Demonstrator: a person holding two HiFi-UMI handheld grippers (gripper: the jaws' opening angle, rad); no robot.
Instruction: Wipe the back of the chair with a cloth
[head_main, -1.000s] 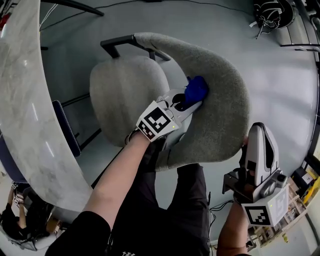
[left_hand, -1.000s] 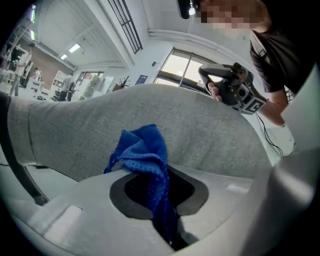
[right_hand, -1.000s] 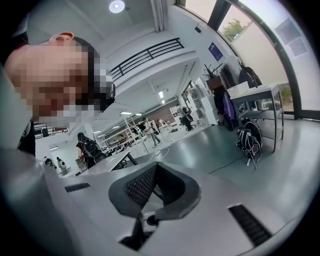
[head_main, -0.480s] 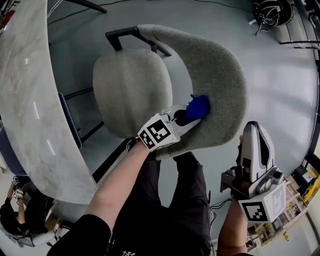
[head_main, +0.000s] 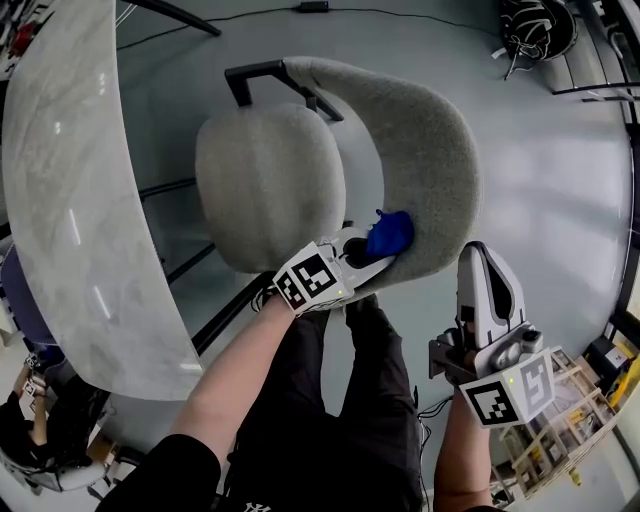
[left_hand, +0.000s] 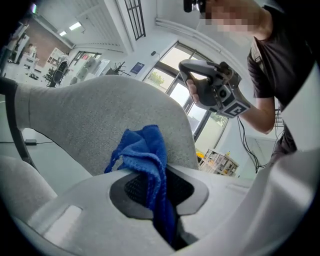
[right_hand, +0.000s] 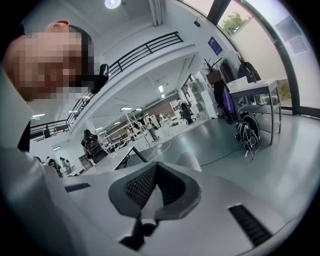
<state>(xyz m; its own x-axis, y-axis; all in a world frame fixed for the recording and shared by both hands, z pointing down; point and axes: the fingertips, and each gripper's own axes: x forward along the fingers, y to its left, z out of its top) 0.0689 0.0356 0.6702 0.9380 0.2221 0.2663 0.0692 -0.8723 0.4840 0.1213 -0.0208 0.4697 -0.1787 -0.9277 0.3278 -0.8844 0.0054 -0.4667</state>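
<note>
A grey upholstered chair stands below me, its curved back (head_main: 430, 160) wrapping round the seat (head_main: 268, 185). My left gripper (head_main: 368, 250) is shut on a blue cloth (head_main: 390, 234) and presses it against the inner face of the back near its lower end. In the left gripper view the blue cloth (left_hand: 145, 155) hangs between the shut jaws against the grey back (left_hand: 100, 120). My right gripper (head_main: 480, 270) is held off to the right of the chair, apart from it, jaws shut with nothing between them; its view looks out across the room.
A long marble-topped table (head_main: 70, 200) runs along the left. The chair's black armrest (head_main: 255, 75) sticks out at the top. A black bag (head_main: 535, 25) and cables lie on the floor at top right. Wooden shelving (head_main: 585, 420) stands at bottom right.
The left gripper has slid the blue cloth down along the chair back toward me. The right gripper has shifted slightly left and nearer.
</note>
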